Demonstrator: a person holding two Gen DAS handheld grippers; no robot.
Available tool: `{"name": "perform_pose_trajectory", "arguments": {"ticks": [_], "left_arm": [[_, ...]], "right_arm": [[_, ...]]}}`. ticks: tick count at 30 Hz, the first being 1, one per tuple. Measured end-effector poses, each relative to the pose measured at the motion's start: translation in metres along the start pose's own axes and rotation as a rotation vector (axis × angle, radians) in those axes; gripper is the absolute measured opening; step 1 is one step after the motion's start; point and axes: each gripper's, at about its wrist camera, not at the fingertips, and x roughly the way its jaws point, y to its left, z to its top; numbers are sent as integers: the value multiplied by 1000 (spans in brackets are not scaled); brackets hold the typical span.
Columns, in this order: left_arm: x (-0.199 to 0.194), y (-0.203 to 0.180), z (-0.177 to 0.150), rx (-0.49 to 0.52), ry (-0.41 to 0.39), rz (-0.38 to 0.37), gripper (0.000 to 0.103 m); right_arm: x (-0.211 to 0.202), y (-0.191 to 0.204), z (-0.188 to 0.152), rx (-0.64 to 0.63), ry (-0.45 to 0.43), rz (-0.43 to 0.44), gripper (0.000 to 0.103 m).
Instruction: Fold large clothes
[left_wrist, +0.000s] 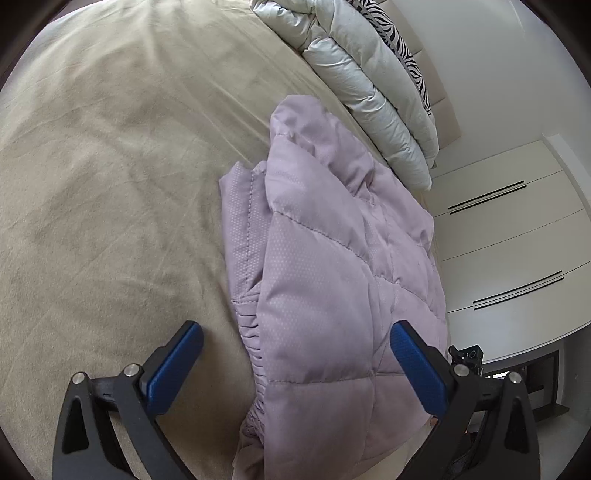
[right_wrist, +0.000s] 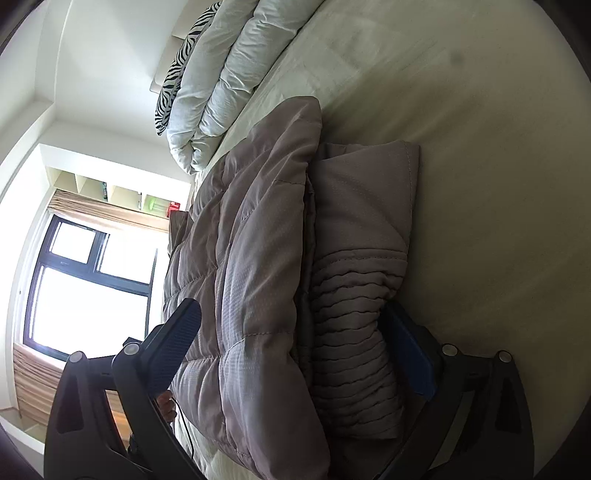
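Left wrist view: one left gripper (left_wrist: 295, 363), its two blue-padded jaws spread wide and closed on nothing.
Jacket: one quilted lilac jacket (left_wrist: 332, 251), folded into a bundle on the bed (left_wrist: 110, 166); it runs from between the jaws away ahead of them, nearer the right jaw, whose pad stands over its edge. Whether that pad touches it cannot be told.
Bed sheet: beige, bare under and beyond the left jaw.
Duvet: one white duvet (left_wrist: 369, 85) rolled up far ahead of the jaws, with one zebra-print pillow (left_wrist: 406, 51) behind it.
Right wrist view: one right gripper (right_wrist: 291, 347), jaws wide apart; the jacket's ribbed hem lies between them, with no pad pressing on it.
Window: one dark-framed window (right_wrist: 92, 280), left of the left jaw.
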Motion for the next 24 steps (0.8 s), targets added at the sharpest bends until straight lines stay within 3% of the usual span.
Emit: {"name": "perform_pose_trajectory", "arguments": {"ticks": [5, 7, 11, 14, 19, 24], "left_arm": [[13, -8, 9, 27, 38, 2, 99], [18, -10, 10, 32, 46, 18, 86], [26, -12, 10, 41, 58, 45, 77], [31, -16, 8, 55, 67, 62, 68], [26, -26, 5, 106, 73, 78, 42], [8, -39, -2, 141, 54, 92, 30]], "right_arm": [[23, 4, 11, -37, 98, -47, 100], [31, 6, 15, -48, 115, -63, 100], [46, 16, 20, -92, 138, -111, 99], [57, 23, 22, -122, 144, -142, 86], [60, 44, 17, -186, 109, -195, 62], [49, 85, 3, -280, 54, -268, 46]]}}
